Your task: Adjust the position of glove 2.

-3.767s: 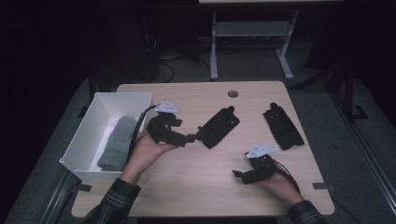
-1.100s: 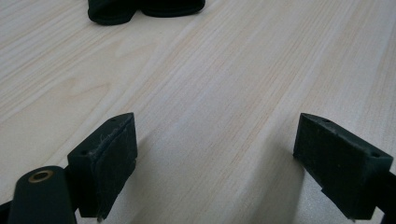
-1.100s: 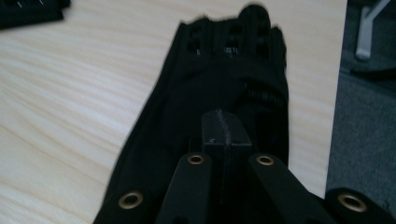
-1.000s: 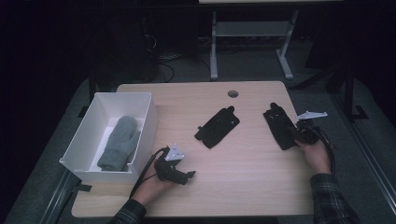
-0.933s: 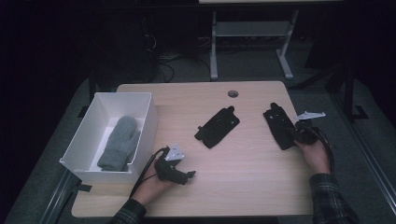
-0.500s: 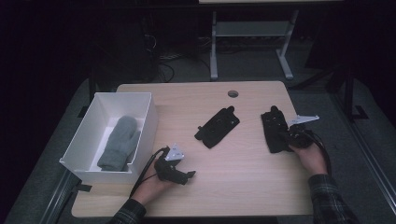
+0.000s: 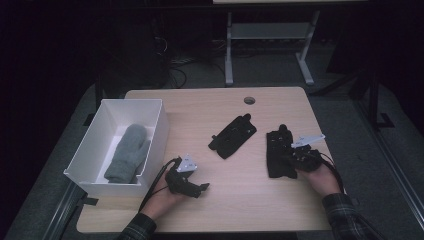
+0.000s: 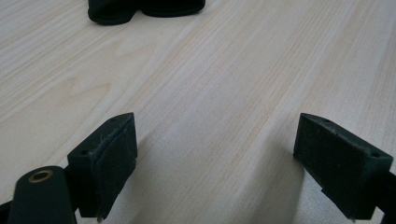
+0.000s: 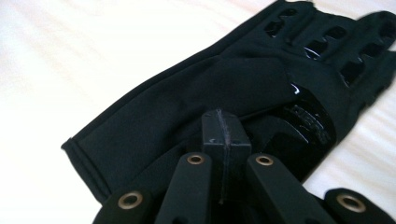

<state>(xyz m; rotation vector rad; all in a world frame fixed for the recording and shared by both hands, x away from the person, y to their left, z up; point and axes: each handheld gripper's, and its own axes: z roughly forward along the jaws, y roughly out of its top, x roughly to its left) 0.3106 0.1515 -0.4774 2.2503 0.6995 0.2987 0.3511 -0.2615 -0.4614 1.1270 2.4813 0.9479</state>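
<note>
right gripper (image 9: 219, 126): jaws closed together, tips resting on a black glove (image 9: 196, 93). left gripper (image 8: 219, 154): jaws wide apart over bare bench (image 8: 224, 93), holding nothing.

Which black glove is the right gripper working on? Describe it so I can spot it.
On the wooden table, look to the right edge, far from the white bin. The black glove lies there under the right gripper, lengthwise, fingers away from the person; the other black glove lies diagonally mid-table, untouched.

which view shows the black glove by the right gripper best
The right gripper view: the black glove is close, with finger cut-outs and glossy patch clear. The high view shows it small and dark beside the right gripper. The left gripper view offers nothing certain of it.
</note>
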